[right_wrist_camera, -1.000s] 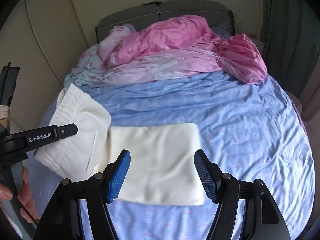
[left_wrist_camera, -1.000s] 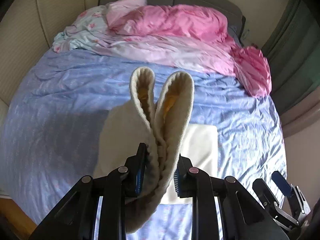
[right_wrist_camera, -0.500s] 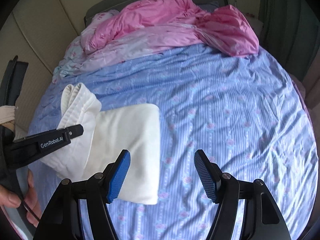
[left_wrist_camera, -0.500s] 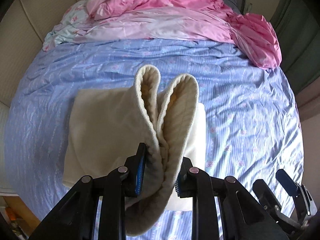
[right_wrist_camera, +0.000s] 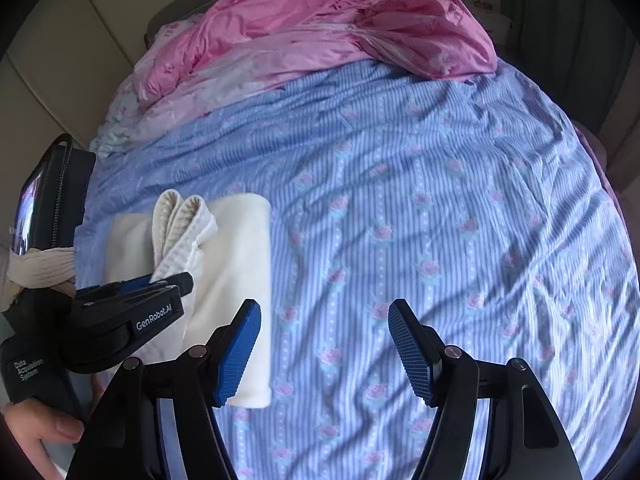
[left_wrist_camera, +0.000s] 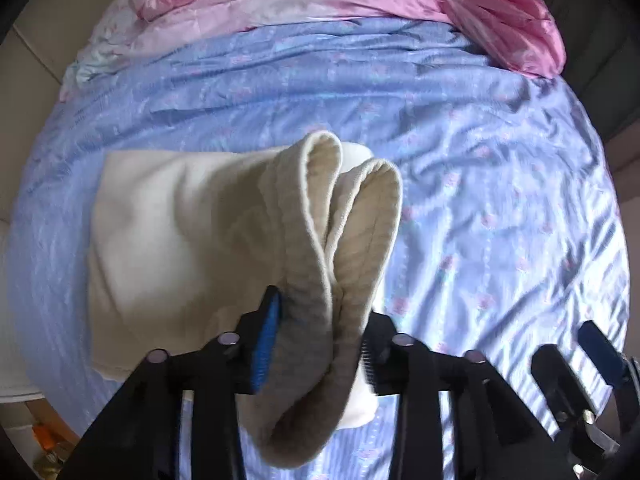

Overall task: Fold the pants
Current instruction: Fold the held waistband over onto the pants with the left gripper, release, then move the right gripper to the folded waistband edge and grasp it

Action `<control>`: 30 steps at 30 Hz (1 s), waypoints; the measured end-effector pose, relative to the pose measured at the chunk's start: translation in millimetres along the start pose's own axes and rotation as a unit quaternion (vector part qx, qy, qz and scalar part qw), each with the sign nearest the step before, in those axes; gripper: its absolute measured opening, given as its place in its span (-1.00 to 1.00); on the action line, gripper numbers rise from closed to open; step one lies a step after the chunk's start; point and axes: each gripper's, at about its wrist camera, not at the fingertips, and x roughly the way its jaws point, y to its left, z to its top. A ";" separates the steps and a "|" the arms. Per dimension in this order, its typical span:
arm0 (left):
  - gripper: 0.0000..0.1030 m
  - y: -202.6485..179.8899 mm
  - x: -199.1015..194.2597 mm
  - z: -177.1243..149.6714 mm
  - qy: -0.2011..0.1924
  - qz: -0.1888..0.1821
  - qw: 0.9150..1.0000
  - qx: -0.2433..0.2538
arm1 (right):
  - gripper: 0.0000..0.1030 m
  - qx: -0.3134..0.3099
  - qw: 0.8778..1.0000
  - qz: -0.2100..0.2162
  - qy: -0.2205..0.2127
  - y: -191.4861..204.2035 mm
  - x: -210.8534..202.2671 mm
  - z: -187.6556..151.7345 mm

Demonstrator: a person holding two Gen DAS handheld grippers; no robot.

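left wrist view: left tongs (left_wrist_camera: pixel 316 344) have just been opening, the ribbed waistband (left_wrist_camera: pixel 340 248) of the cream pants (left_wrist_camera: pixel 172 240) between the jaws, slack at the left pad. against a second ago the lifted end now lies over the folded stack at 9 o'clock; judged: last fold laid, release begun.

right wrist view: right tongs (right_wrist_camera: pixel 324 344) released, empty, over the bed sheet (right_wrist_camera: pixel 440 220); pants at 9 o'clock. pink quilt (right_wrist_camera: pixel 320 28) at 12 o'clock, headboard and walls beyond.
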 end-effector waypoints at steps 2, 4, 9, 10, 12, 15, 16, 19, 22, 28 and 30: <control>0.10 -3.0 -10.6 -5.7 -0.016 -0.028 0.999 0.004 | 0.32 0.006 1.000 0.000 0.005 -2.3 -0.3 -2.5; 0.30 1.9 -25.6 -10.9 -0.043 -0.023 0.999 0.000 | 0.32 0.014 1.000 0.001 0.002 -4.4 -4.4 -3.7; 0.30 59.3 -45.4 -30.1 -0.073 -0.029 0.995 -0.068 | 0.32 0.005 1.000 0.018 -0.020 2.5 -13.7 -2.8; 0.30 76.7 -44.5 -35.7 -0.076 -0.027 0.993 -0.089 | 0.32 -0.001 0.999 0.028 -0.024 7.2 -12.3 -2.1; 0.30 102.7 -38.0 -43.4 -0.072 -0.019 0.991 -0.112 | 0.32 -0.007 0.998 0.052 -0.025 15.0 -6.5 0.2; 0.30 141.0 -25.1 -60.4 -0.059 -0.002 0.987 -0.147 | 0.32 -0.019 0.996 0.087 -0.027 30.4 11.3 8.3; 0.30 153.1 -21.2 -66.4 -0.056 0.003 0.986 -0.159 | 0.32 -0.024 0.995 0.096 -0.029 36.8 20.7 13.0; 0.30 182.9 -11.0 -85.1 -0.045 0.015 0.980 -0.194 | 0.31 -0.032 0.993 0.109 -0.023 51.8 47.1 27.2; 0.30 199.0 -4.2 -100.9 -0.040 0.020 0.977 -0.208 | 0.29 -0.028 0.994 0.107 -0.012 58.4 73.6 41.6; 0.30 213.5 15.0 -112.8 -0.023 0.038 0.978 -0.205 | 0.15 -0.029 0.994 0.105 0.026 74.1 113.1 51.3; 0.30 217.8 21.6 -114.6 -0.014 0.040 0.978 -0.206 | 0.07 -0.043 0.994 0.091 0.042 80.4 124.7 49.0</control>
